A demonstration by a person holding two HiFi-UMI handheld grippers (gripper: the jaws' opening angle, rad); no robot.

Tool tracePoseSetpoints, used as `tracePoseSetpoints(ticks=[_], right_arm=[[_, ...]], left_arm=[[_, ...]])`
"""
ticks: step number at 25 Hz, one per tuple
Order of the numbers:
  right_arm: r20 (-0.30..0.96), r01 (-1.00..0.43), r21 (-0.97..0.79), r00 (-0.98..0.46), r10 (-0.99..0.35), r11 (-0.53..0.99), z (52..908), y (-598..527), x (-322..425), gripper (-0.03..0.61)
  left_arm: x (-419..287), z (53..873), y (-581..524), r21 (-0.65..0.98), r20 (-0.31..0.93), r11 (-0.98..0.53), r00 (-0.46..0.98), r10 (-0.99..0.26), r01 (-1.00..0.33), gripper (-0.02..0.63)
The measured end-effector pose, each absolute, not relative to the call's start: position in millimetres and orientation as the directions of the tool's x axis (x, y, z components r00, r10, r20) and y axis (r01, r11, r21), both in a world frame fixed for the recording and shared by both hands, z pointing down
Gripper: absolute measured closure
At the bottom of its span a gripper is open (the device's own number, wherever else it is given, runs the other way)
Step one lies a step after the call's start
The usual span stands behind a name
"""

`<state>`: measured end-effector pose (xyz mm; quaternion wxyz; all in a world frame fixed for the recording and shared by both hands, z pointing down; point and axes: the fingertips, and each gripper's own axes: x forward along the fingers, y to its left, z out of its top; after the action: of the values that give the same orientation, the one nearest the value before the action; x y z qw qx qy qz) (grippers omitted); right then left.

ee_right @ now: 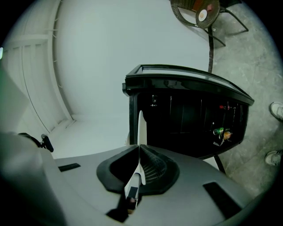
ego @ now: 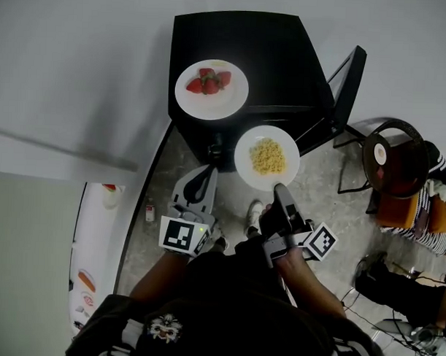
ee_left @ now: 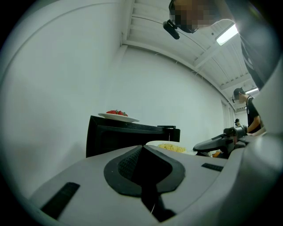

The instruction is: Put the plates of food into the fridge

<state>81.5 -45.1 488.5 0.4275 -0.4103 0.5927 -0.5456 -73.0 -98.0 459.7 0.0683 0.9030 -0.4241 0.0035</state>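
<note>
Right tongs (ego: 279, 189) on noodle plate (ego: 246, 166) rim

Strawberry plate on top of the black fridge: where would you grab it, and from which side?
By its bare rim on the near side, with the jaws coming in level. The strawberry plate lies flat, its rim is thin and upturned, and the berries sit heaped in the middle.

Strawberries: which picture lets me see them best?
The head view. It looks down on the strawberries, so each red berry shows on the white plate atop the black fridge. The left gripper view catches them only from the side, small and far away. The right gripper view does not show them.
</note>
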Motion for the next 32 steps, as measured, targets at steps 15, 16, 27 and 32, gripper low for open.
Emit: tracePoseSetpoints(ticks=[15,16,27,32], right_arm=[[-0.017,-0.050,-0.998,-0.225,-0.974,0.029,556.2,-105.4,99.0,0.546],[-0.018,-0.051,-0.998,-0.220,-0.975,0.030,558.3,-110.1,99.7,0.546],[-0.027,-0.031,-0.999,-0.151,-0.988,0.032,569.3,-167.8,111.5,0.546],[-0.022,-0.043,-0.999,-0.150,-0.989,0.029,574.0,-188.0,109.4,0.546]], left_arm=[[-71.8,480.6,-92.3,0.126,0.096,-0.630,0.642,-0.761,-0.766,0.592],[-71.4,479.8,-92.7,0.126,0.092,-0.631,0.642,-0.761,-0.766,0.592],[-65.4,471.8,-96.9,0.151,0.081,-0.616,0.630,-0.772,-0.773,0.592],[-67.1,472.6,-93.8,0.134,0.091,-0.619,0.632,-0.770,-0.774,0.592]])
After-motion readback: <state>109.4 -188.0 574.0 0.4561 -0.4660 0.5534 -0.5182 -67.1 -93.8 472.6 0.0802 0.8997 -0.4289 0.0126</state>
